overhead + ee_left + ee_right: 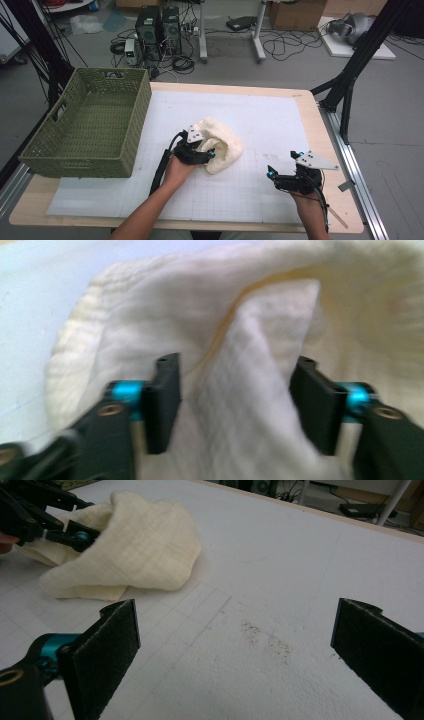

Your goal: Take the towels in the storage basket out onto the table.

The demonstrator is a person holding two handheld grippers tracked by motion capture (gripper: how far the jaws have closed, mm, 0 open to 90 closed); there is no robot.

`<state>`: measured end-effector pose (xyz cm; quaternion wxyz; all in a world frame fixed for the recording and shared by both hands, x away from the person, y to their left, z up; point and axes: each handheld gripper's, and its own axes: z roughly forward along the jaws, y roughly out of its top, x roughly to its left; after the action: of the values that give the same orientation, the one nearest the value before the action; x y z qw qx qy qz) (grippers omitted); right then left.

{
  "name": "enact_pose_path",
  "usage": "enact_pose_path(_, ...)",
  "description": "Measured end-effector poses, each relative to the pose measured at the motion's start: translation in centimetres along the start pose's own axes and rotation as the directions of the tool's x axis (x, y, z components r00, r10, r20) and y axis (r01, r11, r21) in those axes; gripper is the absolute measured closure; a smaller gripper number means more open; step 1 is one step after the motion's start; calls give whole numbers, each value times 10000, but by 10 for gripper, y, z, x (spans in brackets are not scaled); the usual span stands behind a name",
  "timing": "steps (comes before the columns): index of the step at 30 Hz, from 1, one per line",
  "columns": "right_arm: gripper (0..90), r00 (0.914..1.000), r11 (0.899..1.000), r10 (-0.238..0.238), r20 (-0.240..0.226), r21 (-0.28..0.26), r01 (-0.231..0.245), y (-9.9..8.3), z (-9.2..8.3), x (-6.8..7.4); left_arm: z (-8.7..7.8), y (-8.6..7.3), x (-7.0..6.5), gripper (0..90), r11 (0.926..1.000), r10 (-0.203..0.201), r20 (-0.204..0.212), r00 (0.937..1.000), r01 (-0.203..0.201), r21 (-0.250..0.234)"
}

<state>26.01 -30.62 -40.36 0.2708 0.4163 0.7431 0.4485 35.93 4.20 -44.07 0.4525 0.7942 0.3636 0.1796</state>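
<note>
Workshop floor behind a light wooden table point(320, 125).
Grey floor point(400, 130) strewn with black cables point(280, 47); two dark computer towers point(159, 31) stand near white desk legs point(259, 35). Cardboard box point(297, 14) at rear. Black frame struts point(357, 60) at right, metal rail point(357, 170) beside table edge.

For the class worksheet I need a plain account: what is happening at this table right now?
A person works with a gripper in each hand at a table with a white mat. The left gripper is at a crumpled cream cloth in the middle of the mat, its jaws standing apart with a raised fold of the cloth between them. The right gripper is open with nothing between its jaws, off to the right of the cloth. A green woven basket sits at the left, with nothing visible inside.
</note>
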Motion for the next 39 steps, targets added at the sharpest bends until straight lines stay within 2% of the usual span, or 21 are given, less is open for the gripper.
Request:
enact_pose_path(1,46,10000,10000,-20,3,18,20,0,0,0,-4,0,2,264,9998,-92,-51,9999,91,-173)
enact_pose_path(4,45,10000,10000,-9,12,29,9,0,0,0,-19,2,9,222,9972,-303,-74,9995,297,-687)
enact_pose_path(7,46,10000,10000,-24,37,62,23,0,0,0,-36,2,18,214,9927,-412,1,9991,410,-1136)
enact_pose_path(12,46,10000,9999,-62,26,81,62,0,1,1,-66,-5,33,202,9792,-482,243,9985,520,-1962)
enact_pose_path(16,45,10000,9999,-55,29,121,55,0,3,2,-85,-14,42,201,9732,-309,36,9995,309,-2281)
enact_pose_path(18,45,10000,9999,-41,48,119,40,0,3,2,-92,-19,45,202,9653,-276,-71,9996,248,-2598)
enact_pose_path(25,45,9999,9999,-90,64,139,89,1,6,2,-100,-31,51,196,9587,-562,-126,9983,504,-2801)
enact_pose_path(28,45,9999,9996,-110,62,259,109,-1,7,2,-101,-34,51,197,9582,-438,-67,9990,401,-2831)
enact_pose_path(31,45,9999,9996,-119,91,266,116,-2,7,2,-101,-35,53,198,9554,-563,-43,9984,526,-2905)
enact_pose_path(39,45,9999,9992,-162,36,376,161,-2,10,4,-101,-37,52,199,9602,-541,-214,9983,461,-2756)
